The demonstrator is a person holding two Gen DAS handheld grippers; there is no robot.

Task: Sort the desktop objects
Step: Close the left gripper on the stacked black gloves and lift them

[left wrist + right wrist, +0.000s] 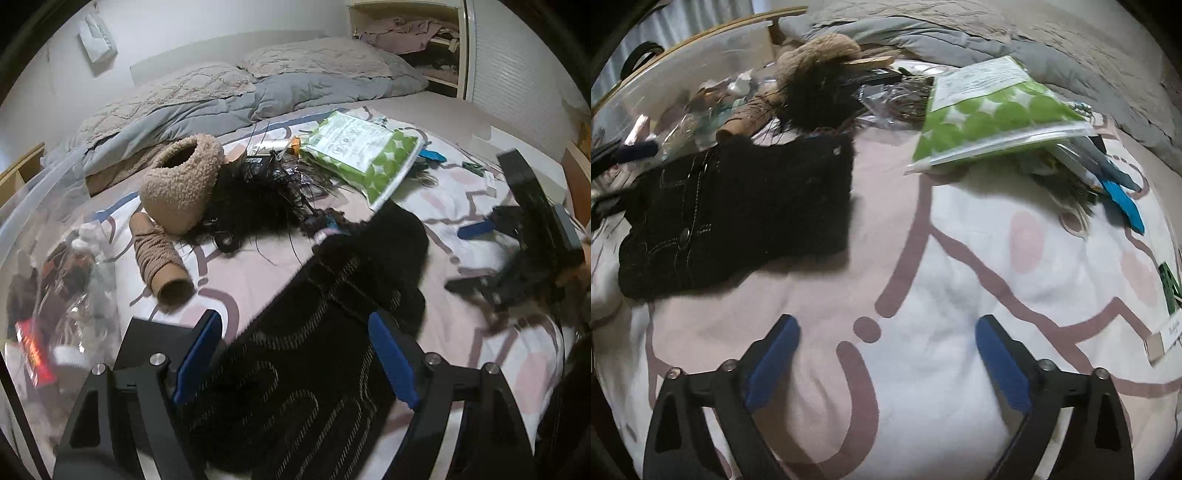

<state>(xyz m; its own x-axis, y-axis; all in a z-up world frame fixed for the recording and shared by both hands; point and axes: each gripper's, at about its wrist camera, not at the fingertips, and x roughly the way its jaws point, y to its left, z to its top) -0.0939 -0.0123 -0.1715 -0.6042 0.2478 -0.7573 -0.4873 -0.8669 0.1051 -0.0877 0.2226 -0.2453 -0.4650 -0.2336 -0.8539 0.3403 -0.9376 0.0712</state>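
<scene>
Both tongs gaping: left tongs (295, 356) straddle the black cloth (314, 369), right tongs (886, 363) over bare bedspread (942, 350), clutter far.

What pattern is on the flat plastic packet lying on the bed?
Green circles with white stars on the packet, with a white printed label panel; clearest in the right wrist view.

Through my left wrist camera, my left gripper (295, 360) hangs with its blue-padded fingers (197, 356) spread wide over a black knitted garment with pale stitched loops (295, 376), which lies on the pink-and-white patterned bedsheet (251, 280). Ahead I see a tan fleecy pouch (183, 181) touching a tangle of black hair-like strands (258, 199), with a brown ribbed tube (160, 260) just beside them. Farther back lies a green-and-white plastic packet (364, 151). My right gripper (532, 236) shows blurred at the right edge.
</scene>
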